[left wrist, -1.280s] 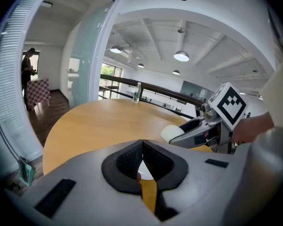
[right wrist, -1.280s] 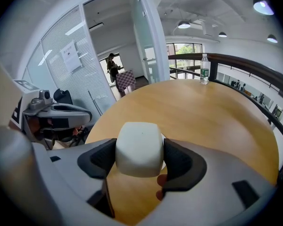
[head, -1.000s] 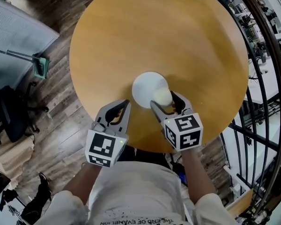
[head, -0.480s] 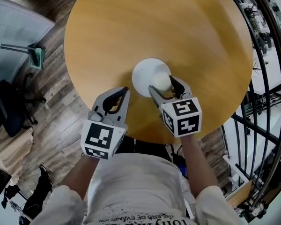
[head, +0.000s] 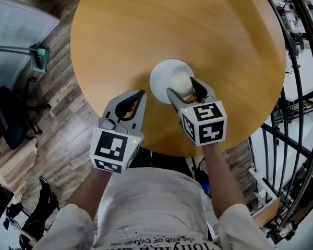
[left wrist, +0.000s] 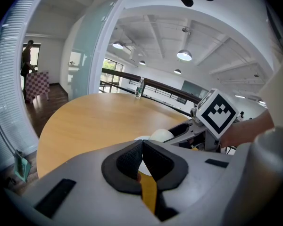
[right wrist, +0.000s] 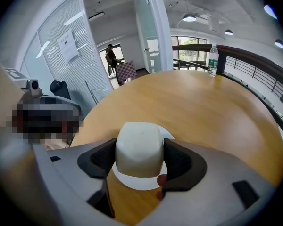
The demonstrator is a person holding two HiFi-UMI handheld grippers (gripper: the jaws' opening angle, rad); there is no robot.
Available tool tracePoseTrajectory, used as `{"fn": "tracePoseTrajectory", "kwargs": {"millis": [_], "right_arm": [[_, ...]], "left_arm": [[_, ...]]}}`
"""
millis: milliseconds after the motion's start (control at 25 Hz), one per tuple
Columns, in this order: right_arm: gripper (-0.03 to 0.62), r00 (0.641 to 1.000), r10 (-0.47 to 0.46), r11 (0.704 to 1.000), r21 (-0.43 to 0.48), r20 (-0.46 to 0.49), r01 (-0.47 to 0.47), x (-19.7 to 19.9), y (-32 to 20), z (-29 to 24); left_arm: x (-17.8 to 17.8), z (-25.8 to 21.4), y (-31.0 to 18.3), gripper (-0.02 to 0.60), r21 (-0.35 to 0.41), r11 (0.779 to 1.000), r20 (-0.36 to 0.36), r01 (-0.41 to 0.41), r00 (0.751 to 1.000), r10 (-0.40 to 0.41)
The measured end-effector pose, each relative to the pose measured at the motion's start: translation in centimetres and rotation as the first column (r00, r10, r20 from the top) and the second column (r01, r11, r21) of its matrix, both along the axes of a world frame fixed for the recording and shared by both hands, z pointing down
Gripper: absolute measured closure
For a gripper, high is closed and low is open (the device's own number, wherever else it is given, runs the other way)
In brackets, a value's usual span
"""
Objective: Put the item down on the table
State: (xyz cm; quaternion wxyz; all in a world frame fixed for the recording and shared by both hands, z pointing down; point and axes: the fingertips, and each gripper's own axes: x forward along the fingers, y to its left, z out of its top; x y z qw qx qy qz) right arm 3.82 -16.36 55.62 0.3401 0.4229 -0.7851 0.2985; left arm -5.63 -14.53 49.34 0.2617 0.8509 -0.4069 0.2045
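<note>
My right gripper (head: pixel 182 88) is shut on a cream-white, rounded item (head: pixel 180 83), held between the dark pads (right wrist: pixel 181 159); the item (right wrist: pixel 138 149) fills the gap between the jaws. It hangs over the near edge of a white round plate (head: pixel 165 71) that lies on the round wooden table (head: pixel 167 25). My left gripper (head: pixel 141 94) is shut with nothing in it, jaws pressed together, just left of the plate near the table's front edge. In the left gripper view the item (left wrist: pixel 162 135) and the right gripper (left wrist: pixel 186 128) show beyond the closed left gripper (left wrist: pixel 141 154).
A water bottle (right wrist: pixel 212 60) stands at the table's far edge. A dark railing (head: pixel 297 87) runs along the right. An office chair (head: pixel 10 113) and a green dustpan (head: pixel 39 59) sit on the wood floor to the left. A person (right wrist: pixel 111 55) stands far off.
Both grippers and the held item have stayed together over the plate's near edge; the view has shifted slightly and the plate sits a little higher in the frame.
</note>
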Motion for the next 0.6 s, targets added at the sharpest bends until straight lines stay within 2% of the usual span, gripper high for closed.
{"fn": "tracePoseTrajectory", "kwargs": {"millis": [600], "right_arm": [[0.264, 0.997, -0.016, 0.999, -0.044, -0.08, 0.013, -0.5, -0.2, 4.6]], "left_arm": [[-0.8, 1.7, 0.6, 0.558, -0.035, 0.999, 0.005, -0.009, 1.0, 0.009]]}}
